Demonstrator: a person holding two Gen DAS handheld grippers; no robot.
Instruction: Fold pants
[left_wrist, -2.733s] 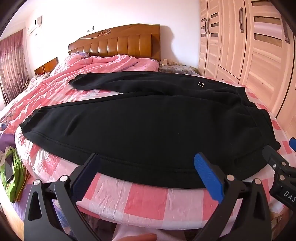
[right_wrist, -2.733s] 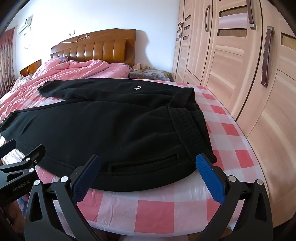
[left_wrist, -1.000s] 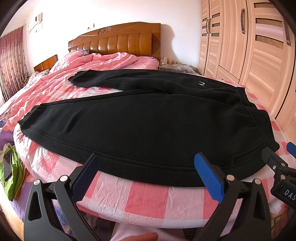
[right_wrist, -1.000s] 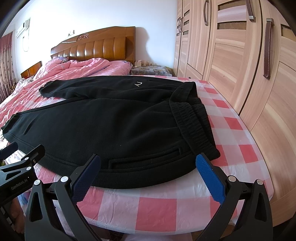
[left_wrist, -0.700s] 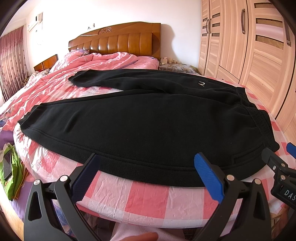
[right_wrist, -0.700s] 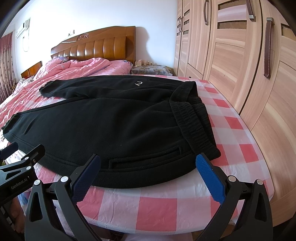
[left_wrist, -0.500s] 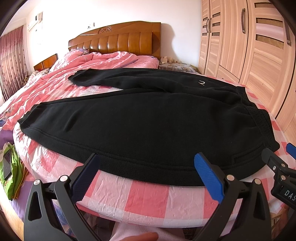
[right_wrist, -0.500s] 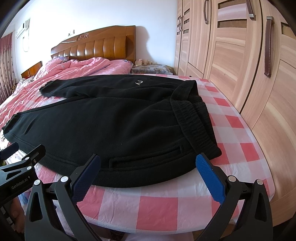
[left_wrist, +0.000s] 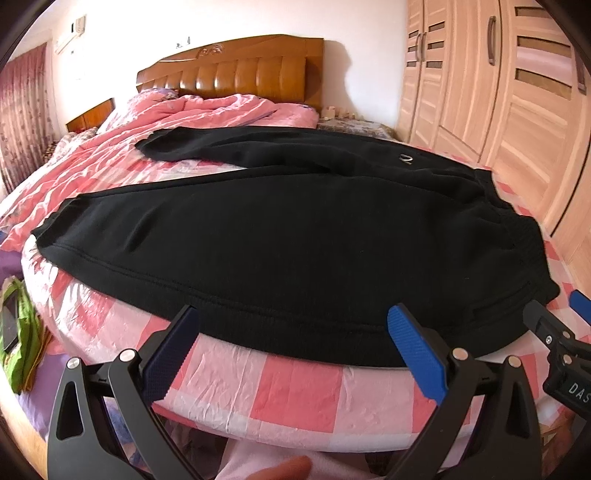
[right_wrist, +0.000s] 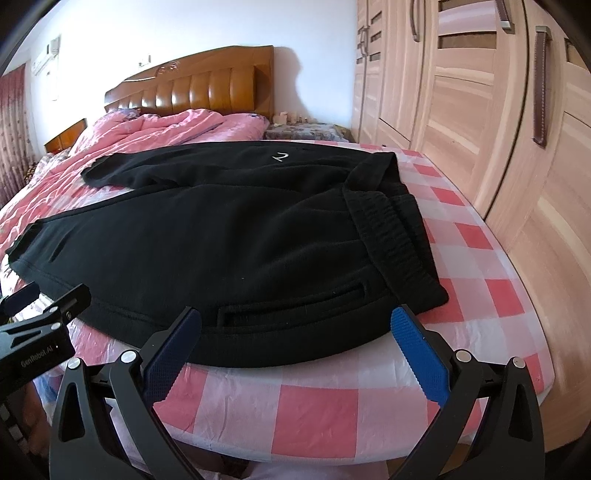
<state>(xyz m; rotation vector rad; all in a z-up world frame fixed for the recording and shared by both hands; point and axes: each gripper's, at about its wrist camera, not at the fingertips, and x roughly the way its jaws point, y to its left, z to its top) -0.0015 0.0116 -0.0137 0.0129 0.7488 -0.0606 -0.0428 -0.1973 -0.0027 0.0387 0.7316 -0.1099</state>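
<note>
Left gripper (left_wrist: 295, 352), right gripper (right_wrist: 297, 352) level, jaws wide, empty, apparently just short of pants (left_wrist: 295, 236) hem.

Pink checked bed sheet (left_wrist: 303, 384) near; rumpled pink quilt (left_wrist: 207, 110) far left, below brown wooden headboard (left_wrist: 236, 72). Pale wooden wardrobe (right_wrist: 480, 110) along right. Green bag (left_wrist: 22, 332) low at left. Patterned nightstand (right_wrist: 306, 131) far.
</note>
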